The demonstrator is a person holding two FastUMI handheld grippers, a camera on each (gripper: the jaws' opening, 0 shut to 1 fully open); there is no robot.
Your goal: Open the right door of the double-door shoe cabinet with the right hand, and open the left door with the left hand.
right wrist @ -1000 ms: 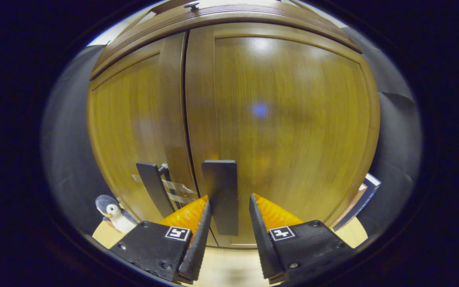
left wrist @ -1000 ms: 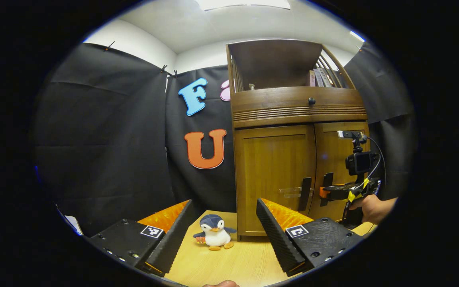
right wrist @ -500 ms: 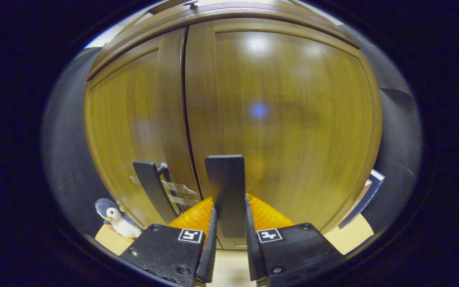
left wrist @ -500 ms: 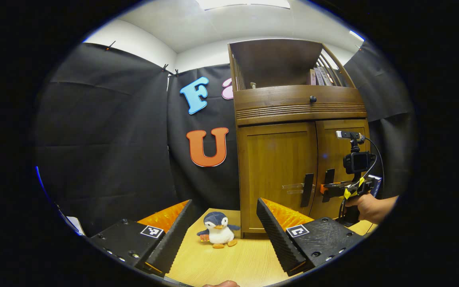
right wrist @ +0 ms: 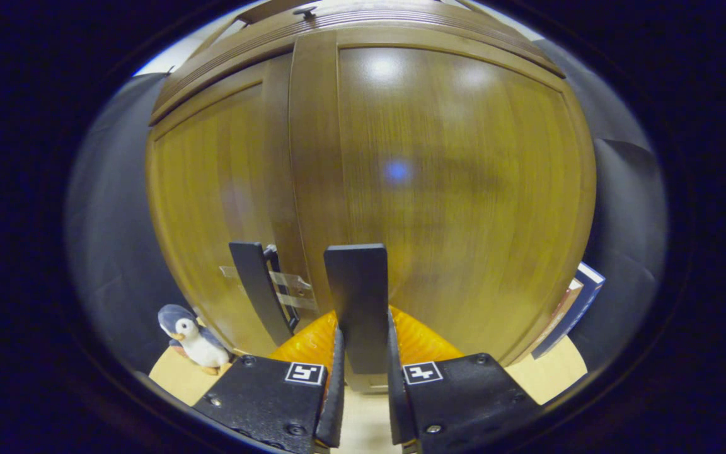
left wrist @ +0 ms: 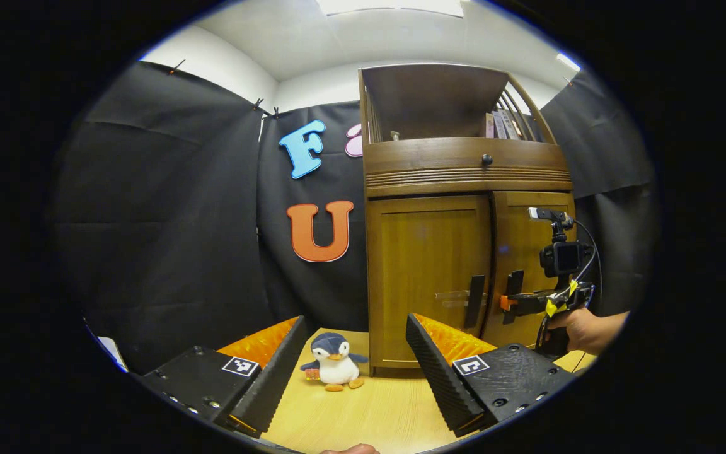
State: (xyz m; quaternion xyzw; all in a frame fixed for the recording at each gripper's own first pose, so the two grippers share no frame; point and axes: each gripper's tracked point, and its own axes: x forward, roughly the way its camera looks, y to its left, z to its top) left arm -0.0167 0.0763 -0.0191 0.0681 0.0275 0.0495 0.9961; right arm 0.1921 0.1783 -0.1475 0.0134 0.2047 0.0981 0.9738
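**Right tool clamped on right door handle, left tool spread and clear of cabinet**

In the right gripper view, right tool (right wrist: 363, 378) clenched on the black upright handle of the right door (right wrist: 358, 302), both fingers pressed against its sides. Right door (right wrist: 451, 189) swung slightly out, its inner edge standing proud of the left door (right wrist: 212, 208). Left door handle (right wrist: 259, 290) just beside, untouched, with strips of clear tape across it. Small square black-and-white markers on top of both fingers; no readable writing on them.

In the left gripper view, left tool (left wrist: 353, 366) released, fingers spread wide, well apart from the shoe cabinet (left wrist: 464, 170) and grasping nothing. Cabinet standing at the far edge of the wooden surface (left wrist: 363, 413), towards its right side. Left door (left wrist: 429, 271) closed, its handle (left wrist: 476, 292) near the meeting edge. Right tool (left wrist: 509, 304) seen from the side at the right door handle (left wrist: 514, 291), held by a hand (left wrist: 583, 331) at the right edge, a small camera mounted above it.

Plush penguin (left wrist: 334, 362) upright on the surface just beside the cabinet's left front corner, also seen at lower left in the right gripper view (right wrist: 194, 337). Drawer with a dark round knob (left wrist: 486, 159) above the doors. Books (left wrist: 503, 124) upright on the open top shelf, spines too small to read. Edge of a blue book (right wrist: 574, 306) leaning at the cabinet's right side; no legible label
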